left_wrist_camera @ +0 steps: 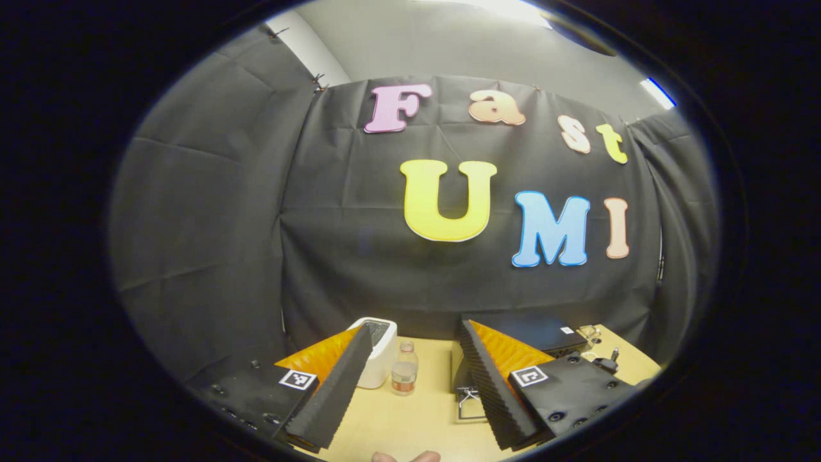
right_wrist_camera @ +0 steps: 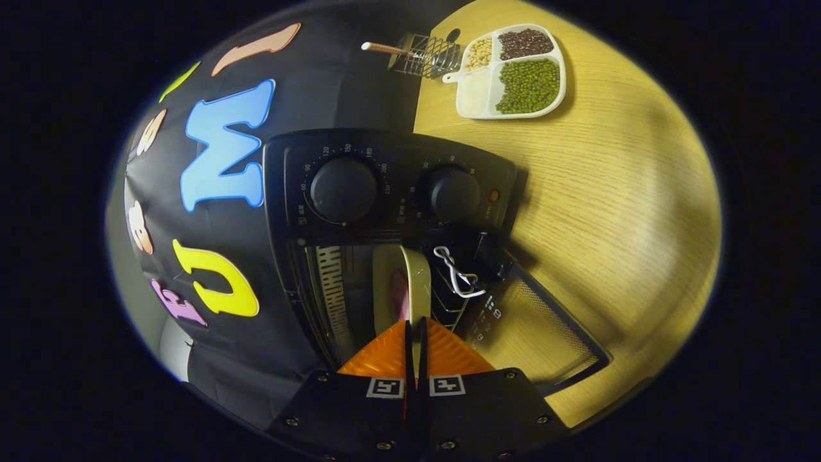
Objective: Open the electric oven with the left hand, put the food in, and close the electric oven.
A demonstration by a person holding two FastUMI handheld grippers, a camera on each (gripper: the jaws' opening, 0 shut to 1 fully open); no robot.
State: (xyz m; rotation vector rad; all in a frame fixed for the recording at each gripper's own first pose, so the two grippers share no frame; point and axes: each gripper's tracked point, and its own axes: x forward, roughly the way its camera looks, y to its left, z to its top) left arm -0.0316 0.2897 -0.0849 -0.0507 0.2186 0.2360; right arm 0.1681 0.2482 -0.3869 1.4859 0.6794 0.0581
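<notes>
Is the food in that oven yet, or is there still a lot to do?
The oven door already hangs open. The right gripper is shut on the plate, holding it at the oven's mouth. The left gripper is open and empty. Left: release the plate, close the door.

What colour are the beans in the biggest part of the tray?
Green beans, clearest in the right gripper view.

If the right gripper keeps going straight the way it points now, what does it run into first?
The right gripper is already shut on the rim of the plate, which leads into the open electric oven. Straight on, the plate would likely meet the oven's inside first, though depth is hard to judge.
</notes>
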